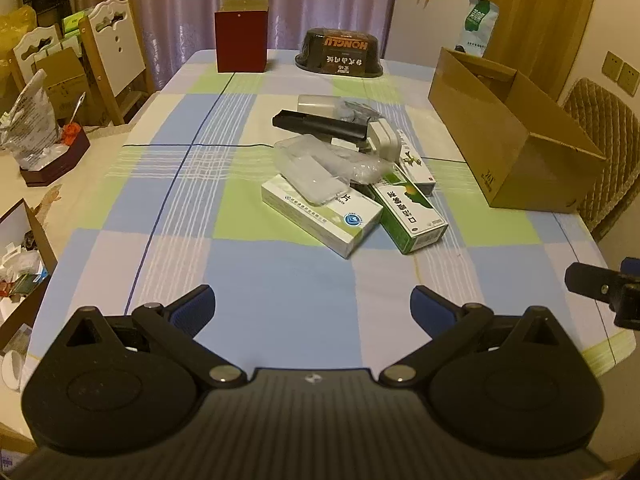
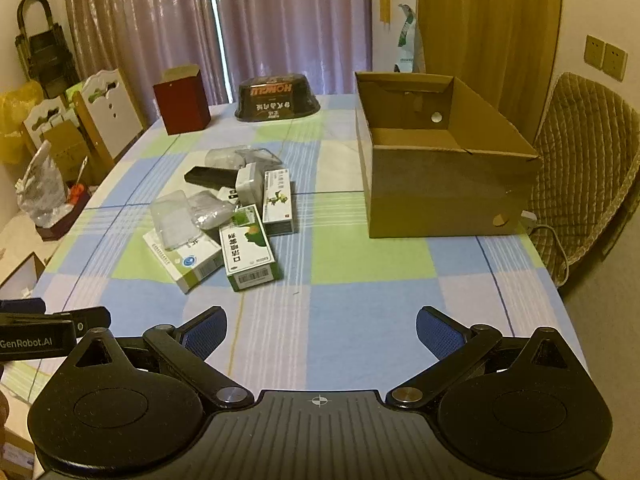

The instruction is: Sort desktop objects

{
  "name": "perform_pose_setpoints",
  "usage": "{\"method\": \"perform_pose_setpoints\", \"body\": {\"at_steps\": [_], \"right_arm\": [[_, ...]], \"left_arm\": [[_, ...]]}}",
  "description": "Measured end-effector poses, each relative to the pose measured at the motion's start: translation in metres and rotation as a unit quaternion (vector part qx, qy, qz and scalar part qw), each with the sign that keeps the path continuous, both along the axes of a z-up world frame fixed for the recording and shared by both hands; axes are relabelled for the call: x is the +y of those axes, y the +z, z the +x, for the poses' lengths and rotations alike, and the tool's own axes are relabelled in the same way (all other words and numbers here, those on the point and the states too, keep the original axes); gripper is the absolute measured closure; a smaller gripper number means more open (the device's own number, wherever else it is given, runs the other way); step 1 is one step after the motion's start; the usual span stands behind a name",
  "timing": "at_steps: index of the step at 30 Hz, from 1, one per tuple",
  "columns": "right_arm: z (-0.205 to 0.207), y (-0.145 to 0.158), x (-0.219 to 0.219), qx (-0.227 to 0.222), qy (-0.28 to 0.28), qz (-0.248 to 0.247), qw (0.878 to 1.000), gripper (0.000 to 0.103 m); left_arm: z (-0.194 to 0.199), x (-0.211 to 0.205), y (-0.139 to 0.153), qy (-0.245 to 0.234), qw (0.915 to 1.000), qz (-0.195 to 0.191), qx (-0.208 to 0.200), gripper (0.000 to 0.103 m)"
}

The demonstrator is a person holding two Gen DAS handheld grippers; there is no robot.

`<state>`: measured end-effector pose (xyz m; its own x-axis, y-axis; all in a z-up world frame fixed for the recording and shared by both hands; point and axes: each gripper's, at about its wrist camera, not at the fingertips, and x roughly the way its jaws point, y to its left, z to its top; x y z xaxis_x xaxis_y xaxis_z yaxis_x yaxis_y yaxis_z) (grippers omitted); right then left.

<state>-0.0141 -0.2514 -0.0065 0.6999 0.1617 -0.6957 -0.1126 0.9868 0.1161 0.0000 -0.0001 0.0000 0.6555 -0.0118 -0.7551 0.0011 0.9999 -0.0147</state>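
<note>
Both tools were over the near edge of the table (image 1: pixel 280 300), which was covered by a checked blue, green and white cloth. I saw the left gripper (image 1: pixel 313 306) with its blue-padded fingers spread wide and nothing between them. The right gripper (image 2: pixel 322 330) was likewise spread wide and empty.

The items to sort lay in one heap near the middle of the table, well ahead of both tools. Nearest to me were a white medicine box (image 1: pixel 322 216) and a green medicine box (image 1: pixel 412 212), touching at one corner. A clear plastic case (image 1: pixel 310 170) rested on top of the white box. Behind them I noted a second white box with green print (image 2: pixel 277 202), a crumpled plastic bag (image 2: pixel 208 210), a white charger block (image 2: pixel 249 184) and a long black bar (image 1: pixel 320 124), all overlapping. I could not tell what the clear wrapped item at the back of the heap was.

An open cardboard box (image 2: pixel 440 184) stood to the right of the heap, apart from it, and looked empty inside. A dark red box (image 2: pixel 182 106) and an upturned black container (image 2: pixel 278 98) sat at the far end.
</note>
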Motion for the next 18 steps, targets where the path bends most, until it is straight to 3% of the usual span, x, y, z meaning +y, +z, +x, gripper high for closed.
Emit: {"method": "perform_pose_setpoints", "body": {"at_steps": [18], "right_arm": [[0.011,-0.013,0.003,0.024,0.001,-0.008,1.0,0.0]], "left_arm": [[0.008,0.002,0.006,-0.003,0.9996,-0.017,0.023,0.001]]}}
